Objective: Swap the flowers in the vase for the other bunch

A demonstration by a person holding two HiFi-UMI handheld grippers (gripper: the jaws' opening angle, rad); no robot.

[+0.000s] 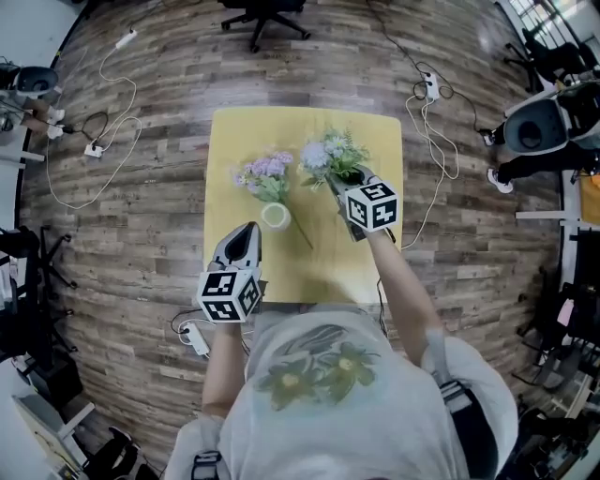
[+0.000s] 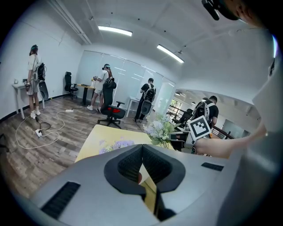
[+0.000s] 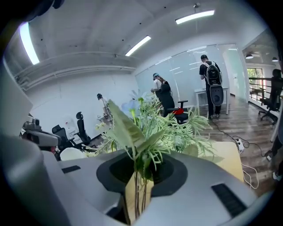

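Note:
A white and pale-blue bunch with green fern leaves [image 1: 328, 153] hangs above the right half of the yellow table [image 1: 366, 253]. My right gripper [image 1: 339, 180] is shut on its stems. In the right gripper view the thin stems [image 3: 140, 194] run between the jaws and the foliage [image 3: 150, 128] fans out above them. A purple bunch [image 1: 265, 171] lies flat on the table, its stem pointing toward the near right. The white vase [image 1: 275, 217] stands beside it with nothing in its mouth. My left gripper [image 1: 246, 232] hovers just left of the vase, its jaws closed together and empty [image 2: 142, 148].
A black office chair [image 1: 267, 19] stands beyond the table's far edge. Cables and a power strip [image 1: 429, 86] lie on the wood floor to the right, more cable [image 1: 94, 148] to the left. Several people [image 2: 106, 86] stand at desks far off.

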